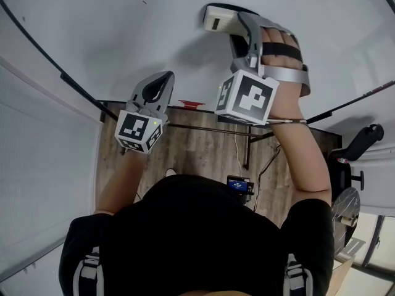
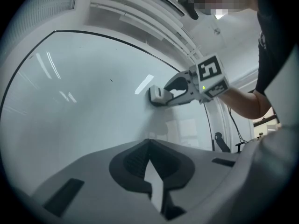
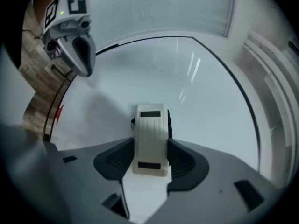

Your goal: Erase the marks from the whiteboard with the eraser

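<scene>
eraser: pale ribbed plastic block, dark pad pressed to the whiteboard. judged light and stiff, the shell probably a little slick, so best held across its two long sides. right gripper clamps it just so, one jaw on each side. left gripper, jaws together on nothing, hangs to the eraser's left.

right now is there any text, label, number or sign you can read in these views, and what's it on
No text is readable.
eraser: two dark rectangles, no print legible.
cubes on left gripper and right gripper: black-and-white square patterns, not letters.
small lit screen: too small to read.
whiteboard: no writing, only a tiny dark speck.
</scene>
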`<state>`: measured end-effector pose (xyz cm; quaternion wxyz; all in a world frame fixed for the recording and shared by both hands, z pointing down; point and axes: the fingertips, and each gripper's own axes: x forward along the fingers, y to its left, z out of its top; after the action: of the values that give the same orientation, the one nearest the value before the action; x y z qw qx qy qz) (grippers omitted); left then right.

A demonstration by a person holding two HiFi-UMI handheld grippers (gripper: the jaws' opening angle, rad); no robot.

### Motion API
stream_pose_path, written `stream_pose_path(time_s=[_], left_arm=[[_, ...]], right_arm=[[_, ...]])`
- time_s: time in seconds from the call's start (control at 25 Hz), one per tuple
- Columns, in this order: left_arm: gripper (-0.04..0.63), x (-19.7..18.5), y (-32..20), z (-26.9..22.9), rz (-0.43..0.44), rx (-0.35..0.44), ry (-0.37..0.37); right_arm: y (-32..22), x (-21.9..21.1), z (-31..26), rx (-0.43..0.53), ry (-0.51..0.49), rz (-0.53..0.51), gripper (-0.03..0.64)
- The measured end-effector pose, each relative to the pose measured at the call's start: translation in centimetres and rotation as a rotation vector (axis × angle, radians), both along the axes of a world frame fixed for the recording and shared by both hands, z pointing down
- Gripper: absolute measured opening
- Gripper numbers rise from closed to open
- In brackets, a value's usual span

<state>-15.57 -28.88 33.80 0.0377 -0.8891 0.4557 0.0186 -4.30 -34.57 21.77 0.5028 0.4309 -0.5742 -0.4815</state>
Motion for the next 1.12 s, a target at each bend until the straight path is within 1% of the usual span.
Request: stream_pose_path(time_s=[0.12,0.16,0.24,0.56,0.68,0.8,0.88,0.92,1.0,1.12], left_arm=[[0.005,-0.2,0.5,0.3,-0.002,-0.004,-0.001],[0.005,-0.3,0.8,0.4,0.0,-0.004,-0.002],[0.005,-0.5,1.2,0.5,0.001,-0.003,-0.006],[0.005,-0.5,0.4,0.3,-0.001,-0.014,-0.008],[0.005,-0.5,0.2,0.5,0.004,-0.017,-0.009],[0.005,-0.3,0.6,0.5,0.006,-0.02,-0.008],[0.005,0.0,0.7,0.5,0.012,-0.02,-0.007],[0.005,0.2,0.8,0.6,0.015,-0.02,-0.008],[0.006,0.6,1.0,0.6,0.023,-0.021,-0.007],[0.006,1.8,1.5,0.8,0.048,-0.022,-0.011]], right_arm=[[-0.1,-1.1,6.8,-0.127,0.082,-0.018,0.221],[-0.1,-1.3,8.6,-0.152,0.097,-0.028,0.222],[0.0,-1.5,10.8,-0.172,0.107,-0.04,0.222],[0.3,-1.2,11.3,-0.246,0.062,-0.042,0.229],[0.0,-1.1,11.7,-0.24,0.049,-0.052,0.233],[0.1,-1.1,11.6,-0.216,0.025,-0.09,0.235],[0.8,-1.1,11.5,-0.211,-0.035,-0.135,0.235],[1.5,-0.9,11.2,-0.219,-0.093,-0.159,0.235],[3.0,-0.1,10.7,-0.252,-0.258,-0.204,0.235],[5.8,1.9,10.2,-0.332,-0.573,-0.27,0.235]])
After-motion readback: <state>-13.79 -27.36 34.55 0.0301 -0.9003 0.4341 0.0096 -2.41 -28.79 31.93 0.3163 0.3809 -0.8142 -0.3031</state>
